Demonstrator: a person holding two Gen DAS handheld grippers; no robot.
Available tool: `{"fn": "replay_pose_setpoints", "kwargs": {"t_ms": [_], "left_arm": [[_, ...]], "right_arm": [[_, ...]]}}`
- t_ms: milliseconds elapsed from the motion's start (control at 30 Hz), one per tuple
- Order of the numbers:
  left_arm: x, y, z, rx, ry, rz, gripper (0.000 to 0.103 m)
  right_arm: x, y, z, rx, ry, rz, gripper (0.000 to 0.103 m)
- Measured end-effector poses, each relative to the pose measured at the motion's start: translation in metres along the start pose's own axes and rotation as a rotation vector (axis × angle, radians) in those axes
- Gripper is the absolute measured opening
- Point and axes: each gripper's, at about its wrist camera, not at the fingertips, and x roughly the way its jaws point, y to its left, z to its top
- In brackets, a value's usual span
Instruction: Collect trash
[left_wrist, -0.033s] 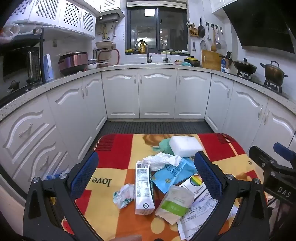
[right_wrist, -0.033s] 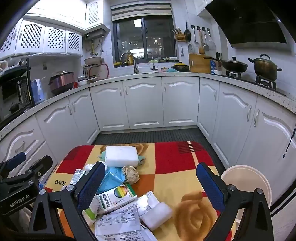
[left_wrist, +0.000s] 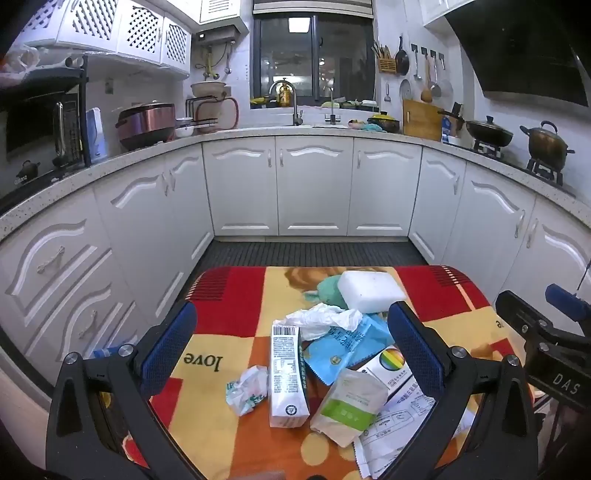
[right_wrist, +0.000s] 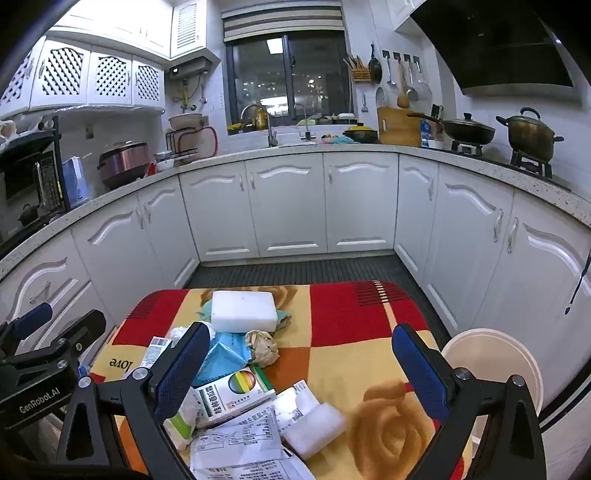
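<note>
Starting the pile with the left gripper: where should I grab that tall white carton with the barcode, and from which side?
Take the white carton across its narrow width near the middle, coming straight down. It lies flat and lengthwise along the left gripper fingers' line, so open jaws should straddle it. Its left side is bare cloth apart from a crumpled wrapper near the lower end; the green pouch crowds its right, so stay high.

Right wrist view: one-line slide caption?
Open right gripper above trash-strewn blanket: foam block, crumpled paper, medicine box; bin alongside.
</note>
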Motion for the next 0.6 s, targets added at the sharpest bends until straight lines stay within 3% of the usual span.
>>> {"fn": "replay_pose_setpoints", "kwargs": {"t_ms": [600], "left_arm": [[0.012,0.007,-0.002,-0.058,0.031,-0.041,0.103]], "right_arm": [[0.009,0.018,0.002,-0.027,-0.053,-0.031,0.098]]}}
